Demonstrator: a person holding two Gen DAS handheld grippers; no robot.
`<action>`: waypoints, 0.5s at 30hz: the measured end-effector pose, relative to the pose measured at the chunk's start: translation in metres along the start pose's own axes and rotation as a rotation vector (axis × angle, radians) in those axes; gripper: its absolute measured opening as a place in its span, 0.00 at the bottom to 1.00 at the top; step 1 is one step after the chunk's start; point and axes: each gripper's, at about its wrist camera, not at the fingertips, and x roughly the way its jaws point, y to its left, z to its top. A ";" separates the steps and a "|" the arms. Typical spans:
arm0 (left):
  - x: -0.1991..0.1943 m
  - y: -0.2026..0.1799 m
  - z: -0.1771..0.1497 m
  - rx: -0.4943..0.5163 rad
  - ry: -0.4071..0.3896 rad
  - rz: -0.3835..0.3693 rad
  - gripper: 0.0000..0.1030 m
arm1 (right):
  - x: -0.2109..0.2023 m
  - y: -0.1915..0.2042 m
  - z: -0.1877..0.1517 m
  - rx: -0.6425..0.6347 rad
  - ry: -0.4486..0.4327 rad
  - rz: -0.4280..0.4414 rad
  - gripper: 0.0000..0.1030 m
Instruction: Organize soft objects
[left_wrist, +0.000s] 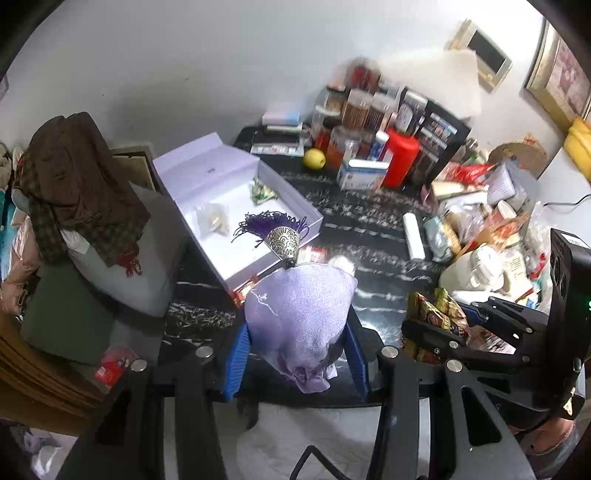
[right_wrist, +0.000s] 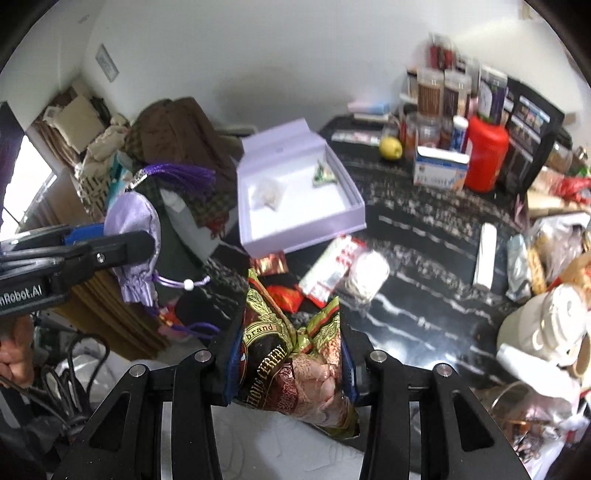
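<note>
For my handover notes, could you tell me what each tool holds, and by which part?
Left tool: the lilac drawstring pouch, pinched across its body. Right tool: the cereal packet, gripped across its middle.

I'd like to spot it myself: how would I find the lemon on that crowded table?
Start at the open white box on the black table. Look past its far corner towards the jars by the wall. The lemon sits there, the only round yellow thing, left of a blue-and-white carton.

Left gripper tilted steeply down, blue pads clamped on a lilac pouch. Right gripper at its 3 o'clock, likewise tilted, clamped on a snack packet.
</note>
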 end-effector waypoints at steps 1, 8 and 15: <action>-0.004 0.000 0.000 -0.009 -0.009 -0.010 0.45 | -0.005 0.001 0.003 -0.002 -0.016 0.005 0.40; -0.026 0.000 0.007 -0.034 -0.084 -0.009 0.45 | -0.034 0.011 0.029 -0.039 -0.112 0.035 0.40; -0.026 0.014 0.022 -0.070 -0.124 0.004 0.45 | -0.036 0.019 0.065 -0.080 -0.165 0.046 0.40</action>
